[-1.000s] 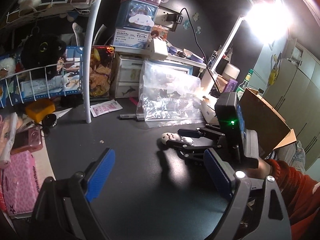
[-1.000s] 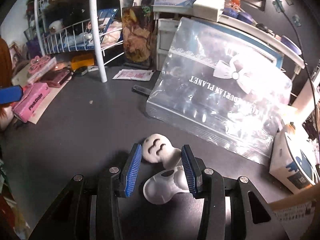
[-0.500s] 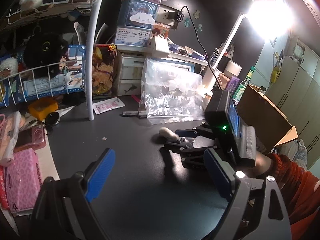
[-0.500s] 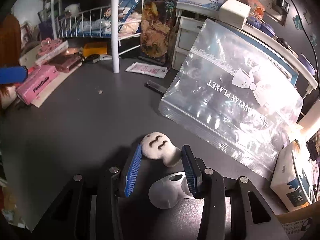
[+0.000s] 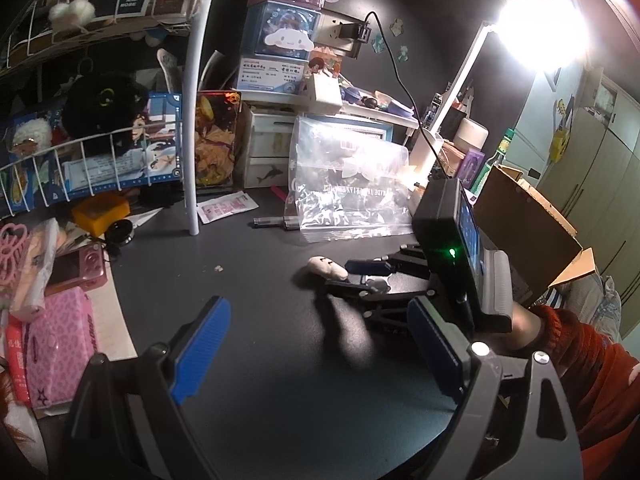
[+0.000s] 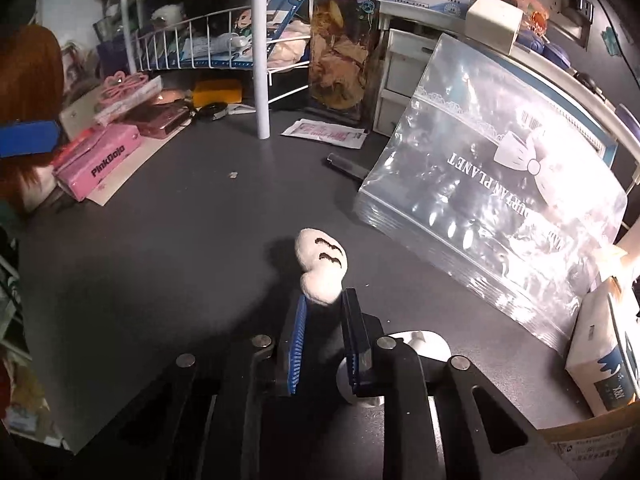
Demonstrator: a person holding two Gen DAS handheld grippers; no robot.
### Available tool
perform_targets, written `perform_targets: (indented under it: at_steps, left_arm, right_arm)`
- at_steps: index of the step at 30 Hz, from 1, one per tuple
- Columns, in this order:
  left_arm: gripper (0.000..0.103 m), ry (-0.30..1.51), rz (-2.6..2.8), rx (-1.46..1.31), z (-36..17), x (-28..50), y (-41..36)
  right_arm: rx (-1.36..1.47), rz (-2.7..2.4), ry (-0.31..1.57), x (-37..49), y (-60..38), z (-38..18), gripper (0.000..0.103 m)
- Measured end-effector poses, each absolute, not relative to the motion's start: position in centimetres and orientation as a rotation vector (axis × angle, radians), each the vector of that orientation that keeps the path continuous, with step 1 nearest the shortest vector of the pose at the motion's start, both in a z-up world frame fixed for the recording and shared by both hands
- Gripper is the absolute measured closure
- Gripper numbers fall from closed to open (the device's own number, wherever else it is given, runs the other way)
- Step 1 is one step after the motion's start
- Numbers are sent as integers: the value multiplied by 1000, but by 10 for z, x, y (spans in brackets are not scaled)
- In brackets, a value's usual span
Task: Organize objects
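A small white plush toy (image 6: 322,260) with two dark marks lies on the dark desk (image 6: 160,240). Its near end sits between the tips of my right gripper (image 6: 326,304), whose jaws are closing and whose blue pads touch it on both sides. The left wrist view shows the same plush toy (image 5: 325,267) poking out of the right gripper (image 5: 346,276), which a hand in a red sleeve (image 5: 568,352) holds. My left gripper (image 5: 316,350) hangs wide open over bare desk, well short of the toy, with nothing between its fingers.
A white plastic piece (image 6: 424,346) lies under the right gripper. A clear plastic bag (image 6: 500,200) leans at the right, with a white box (image 6: 600,352) and cardboard box (image 5: 520,224) beyond. A white rack pole (image 6: 262,48), wire basket, pink box (image 6: 100,160) and camera crowd the left.
The right gripper's jaws have narrowed onto the plush toy's near end. The toy now points straight away from the gripper instead of lying askew. The left gripper has stayed open and still.
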State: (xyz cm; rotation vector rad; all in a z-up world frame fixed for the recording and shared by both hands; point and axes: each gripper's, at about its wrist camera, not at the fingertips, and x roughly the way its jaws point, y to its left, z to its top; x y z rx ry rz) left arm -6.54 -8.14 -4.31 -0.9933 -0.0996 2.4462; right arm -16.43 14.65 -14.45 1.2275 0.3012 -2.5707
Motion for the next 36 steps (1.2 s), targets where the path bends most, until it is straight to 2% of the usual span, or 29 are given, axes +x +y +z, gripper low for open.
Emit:
perform_targets:
  at_steps: [1, 3, 4, 5, 12, 17, 21, 25, 36]
  left_arm:
    - [14, -100, 2447, -995, -43, -64, -82]
    - [14, -101, 2450, -997, -43, -64, -83]
    - [14, -105, 2450, -999, -43, -64, -84]
    - [14, -108, 2448, -1003, -44, -65, -84]
    - [16, -120, 2368, -1040, -46, -71, -73]
    - [30, -153, 2271, -979, -27, -63, -54]
    - [51, -178, 2218, -933, -8, -55, -39]
    - [66, -181, 2133, -882, 12, -47, -16]
    - [66, -32, 2014, -824, 59, -61, 105]
  right_arm:
    - [1222, -2571, 293, -165, 146, -144, 73]
    - [1226, -2562, 277, -170, 144, -145, 73]
    - [1233, -2559, 272, -171, 143, -146, 78]
    - [1237, -2559, 271, -172, 142, -146, 89]
    - [1111, -2547, 247, -133, 138, -119, 89]
    - [945, -2515, 274, -83, 132, -70, 89]
    - [853, -2517, 319, -53, 129, -40, 89]
    - [793, -2540, 407, -27, 135, -18, 89]
    - [822, -2688, 423, 8, 224, 31, 89]
